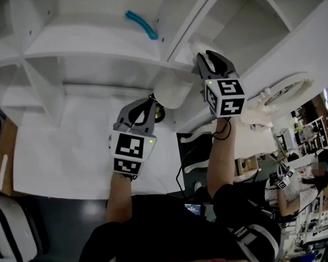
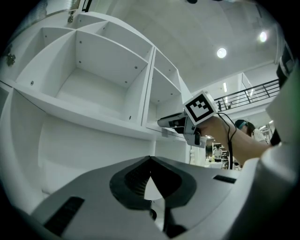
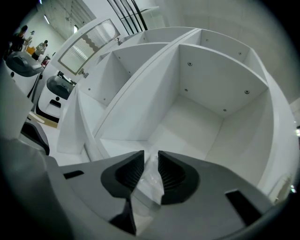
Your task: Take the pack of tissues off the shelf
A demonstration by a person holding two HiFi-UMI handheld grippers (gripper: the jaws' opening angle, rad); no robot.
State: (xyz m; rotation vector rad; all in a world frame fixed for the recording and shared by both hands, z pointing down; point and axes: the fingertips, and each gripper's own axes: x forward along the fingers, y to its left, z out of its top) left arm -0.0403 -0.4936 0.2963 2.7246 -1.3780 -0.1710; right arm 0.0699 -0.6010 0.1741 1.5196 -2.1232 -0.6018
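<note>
Shelving (image 1: 95, 41), all white and split into open compartments, fills most of what I see from the head camera. A teal curved thing (image 1: 142, 24) lies on one of its upper boards. Below the shelving the floor is dark. Off to the right is a busy workroom, where another person (image 1: 312, 175) sits among cluttered racks. The left gripper view looks up at a pale ceiling with round lights (image 2: 221, 53) and a dark railing (image 2: 255, 92).

Both of my forearms reach toward the shelving. The right gripper (image 1: 212, 58) is the farther one, its jaws at the mouth of a compartment beside an upright divider. In the left gripper view it points sideways along a shelf board. The left gripper (image 1: 146, 104) sits nearer to me and lower, in front of a plain white panel.

In its own view the left gripper's jaws meet at the tips, with nothing gripped. The right gripper's jaws are nearly together, and their ribbed pads (image 3: 174, 174) press on the pack of tissues (image 3: 149, 183). Its crinkled clear wrap fills the narrow gap between them. I cannot tell whether the pack touches the shelf board.
</note>
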